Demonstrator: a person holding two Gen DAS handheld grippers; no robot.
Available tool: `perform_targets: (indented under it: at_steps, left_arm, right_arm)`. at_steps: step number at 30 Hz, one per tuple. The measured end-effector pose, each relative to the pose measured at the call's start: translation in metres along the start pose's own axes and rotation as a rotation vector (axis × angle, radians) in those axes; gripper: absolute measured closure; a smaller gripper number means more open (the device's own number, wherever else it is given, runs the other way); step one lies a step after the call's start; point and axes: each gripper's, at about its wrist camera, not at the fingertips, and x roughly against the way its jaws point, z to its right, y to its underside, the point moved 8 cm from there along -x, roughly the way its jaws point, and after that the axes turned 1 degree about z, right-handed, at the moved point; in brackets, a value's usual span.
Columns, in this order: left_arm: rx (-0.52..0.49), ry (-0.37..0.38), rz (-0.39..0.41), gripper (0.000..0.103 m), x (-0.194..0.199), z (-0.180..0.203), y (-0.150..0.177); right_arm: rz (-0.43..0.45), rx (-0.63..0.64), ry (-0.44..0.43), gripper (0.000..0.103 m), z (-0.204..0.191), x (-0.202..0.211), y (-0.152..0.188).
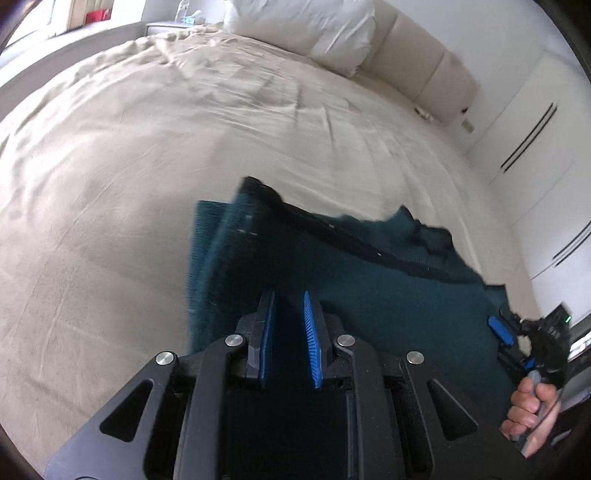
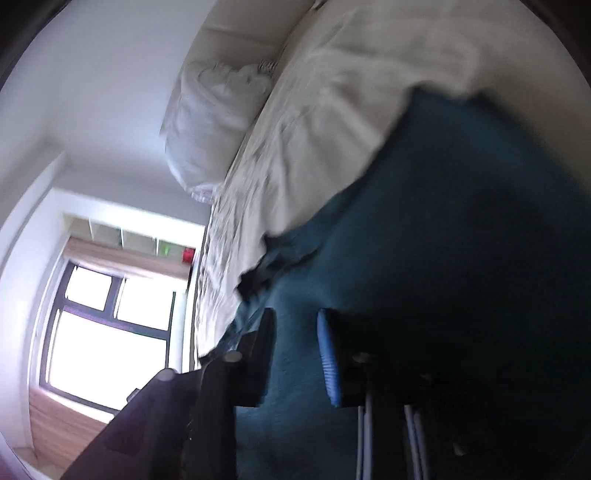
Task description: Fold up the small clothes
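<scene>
A dark teal knitted garment [image 1: 369, 280] hangs partly lifted over the beige bed [image 1: 147, 147], its far edge folded over. In the left wrist view my left gripper [image 1: 289, 306] is shut on the garment's near edge, with cloth between the blue pads. My right gripper [image 1: 504, 328] shows at the garment's right corner, with a hand [image 1: 532, 413] on its handle. In the blurred right wrist view the garment [image 2: 461, 221] fills the gap between the right gripper's [image 2: 297, 314] fingers. Whether the pads press on it is unclear.
A white pillow [image 1: 314, 26] and padded headboard [image 1: 417, 62] lie at the bed's far end. White wardrobe doors [image 1: 535, 147] stand along the right. A window [image 2: 110, 325] is beyond the bed [image 2: 332, 110], and wrinkled sheet spreads to the left.
</scene>
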Motion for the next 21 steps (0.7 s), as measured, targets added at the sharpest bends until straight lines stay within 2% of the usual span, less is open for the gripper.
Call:
perform_targets:
  at_steps: [3, 4, 5, 6, 7, 8, 11, 14, 15, 16, 17, 20, 21]
  left_arm:
    - [0.033, 0.046, 0.011, 0.087, 0.000, -0.011, 0.002]
    - [0.037, 0.045, 0.013, 0.087, 0.001, -0.012, 0.003]
    - [0.035, 0.041, 0.014, 0.087, 0.003, -0.013, 0.003]
    - [0.027, 0.032, 0.015, 0.087, 0.003, -0.012, 0.004]
    - [0.020, 0.028, 0.015, 0.087, 0.003, -0.011, 0.005]
    - [0.013, 0.023, 0.017, 0.087, 0.006, -0.010, 0.008]
    - [0.024, 0.031, 0.024, 0.087, 0.010, -0.010, 0.012]
    - [0.049, 0.043, 0.022, 0.087, 0.009, -0.012, 0.012]
    - [0.050, 0.043, 0.020, 0.087, 0.008, -0.012, 0.012]
    - [0.050, 0.041, 0.017, 0.087, 0.009, -0.012, 0.012]
    - [0.050, 0.040, 0.014, 0.087, 0.009, -0.012, 0.012]
    - [0.051, 0.046, 0.008, 0.087, 0.009, -0.012, 0.012]
    - [0.054, 0.051, 0.008, 0.087, 0.009, -0.012, 0.012]
  right_arm:
    - [0.081, -0.014, 0.033, 0.075, 0.021, 0.046, -0.012]
    - [0.115, 0.000, 0.060, 0.071, 0.024, 0.064, -0.014]
    - [0.148, 0.014, 0.076, 0.056, 0.026, 0.084, -0.014]
    - [0.187, 0.031, 0.094, 0.048, 0.029, 0.104, -0.017]
    - [0.223, 0.054, 0.130, 0.043, 0.029, 0.123, -0.017]
    - [0.248, 0.088, 0.184, 0.043, 0.032, 0.140, -0.017]
    - [0.208, 0.187, 0.325, 0.043, 0.038, 0.158, -0.007]
    - [0.122, 0.243, 0.383, 0.043, 0.043, 0.149, 0.009]
    - [0.088, 0.263, 0.409, 0.045, 0.045, 0.141, 0.015]
    - [0.066, 0.277, 0.445, 0.055, 0.051, 0.141, 0.019]
    - [0.054, 0.281, 0.473, 0.072, 0.054, 0.138, 0.023]
    - [0.042, 0.275, 0.493, 0.091, 0.065, 0.143, 0.032]
    - [0.044, 0.286, 0.504, 0.093, 0.065, 0.145, 0.033]
